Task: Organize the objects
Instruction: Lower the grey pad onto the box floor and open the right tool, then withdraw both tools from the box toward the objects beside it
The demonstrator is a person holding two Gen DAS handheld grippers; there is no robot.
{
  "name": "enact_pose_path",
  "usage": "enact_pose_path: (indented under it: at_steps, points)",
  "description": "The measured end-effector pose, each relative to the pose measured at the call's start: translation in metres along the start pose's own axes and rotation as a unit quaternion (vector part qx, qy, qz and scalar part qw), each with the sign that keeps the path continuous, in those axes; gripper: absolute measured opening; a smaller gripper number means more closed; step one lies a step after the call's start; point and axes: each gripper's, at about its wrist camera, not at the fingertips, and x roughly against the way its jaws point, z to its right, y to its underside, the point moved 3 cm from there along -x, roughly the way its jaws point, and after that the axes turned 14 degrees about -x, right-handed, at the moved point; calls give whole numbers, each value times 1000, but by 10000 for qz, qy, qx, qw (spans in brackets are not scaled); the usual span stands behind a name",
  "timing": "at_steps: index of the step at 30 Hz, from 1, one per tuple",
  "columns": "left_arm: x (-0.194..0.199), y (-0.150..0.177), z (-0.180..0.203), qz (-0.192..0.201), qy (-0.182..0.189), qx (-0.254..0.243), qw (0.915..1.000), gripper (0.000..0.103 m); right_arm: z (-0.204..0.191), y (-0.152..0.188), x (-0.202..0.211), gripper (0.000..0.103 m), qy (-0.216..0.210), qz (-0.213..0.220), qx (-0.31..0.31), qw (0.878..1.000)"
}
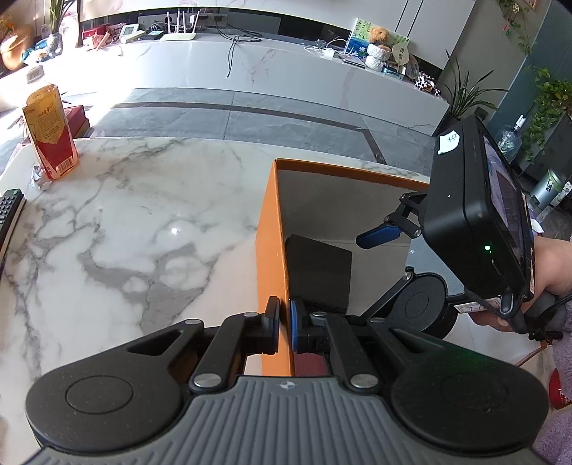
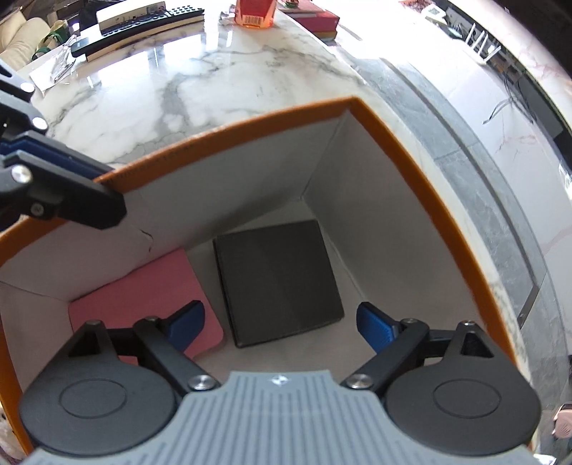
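An orange box (image 1: 271,229) with a white inside stands on the marble table (image 1: 125,232). My left gripper (image 1: 285,323) is shut on the box's left wall, one finger outside, one inside. A black flat object (image 2: 277,282) and a pink flat object (image 2: 143,304) lie on the box floor (image 2: 350,293). My right gripper (image 2: 280,323) is open and empty, above the inside of the box, over the black object. It shows in the left wrist view (image 1: 382,236) too. The left gripper's fingers (image 2: 71,186) clamp the box rim (image 2: 228,127) in the right wrist view.
A red and yellow snack bag (image 1: 50,132) stands at the table's far left, with crumpled paper (image 1: 41,177) beside it. A remote control (image 1: 9,214) lies at the left edge. Books (image 2: 314,19) and another remote (image 2: 150,18) lie at the table's far side.
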Motion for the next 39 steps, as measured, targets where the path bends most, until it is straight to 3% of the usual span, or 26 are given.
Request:
enact_pose_path:
  at_steps: [3,5,6,10,17,24,32,39]
  points:
    - [0,0,-1,-1,20,10,10000,7,8,1,-3,86,-118,-80,-226,9996]
    - [0,0,-1,-5,34,25,10000,7,13,-1,-4,75,-268,-114,-420,9987]
    - [0,-1,-1,-10,33,23,10000,7,15,-2,-5,74,-309,-104,-472,9984]
    - [0,0,0,-23,15,0,10000,7,9,-3,-7,44,-443,-182,-269,9985]
    - [0,-1,1,-29,5,-6,10000,7,-9,5,-6,41,-330,-134,230,9991]
    - [7,1,3,42,-23,-13,10000,8,-7,8,9,37,-241,-26,-60,9997]
    - [43,5,17,496,-1,-27,9988,10,-17,25,72,37,-55,632,-369,9973]
    - [79,24,44,681,110,-318,9971,13,-22,69,141,37,-78,1254,-979,9872]
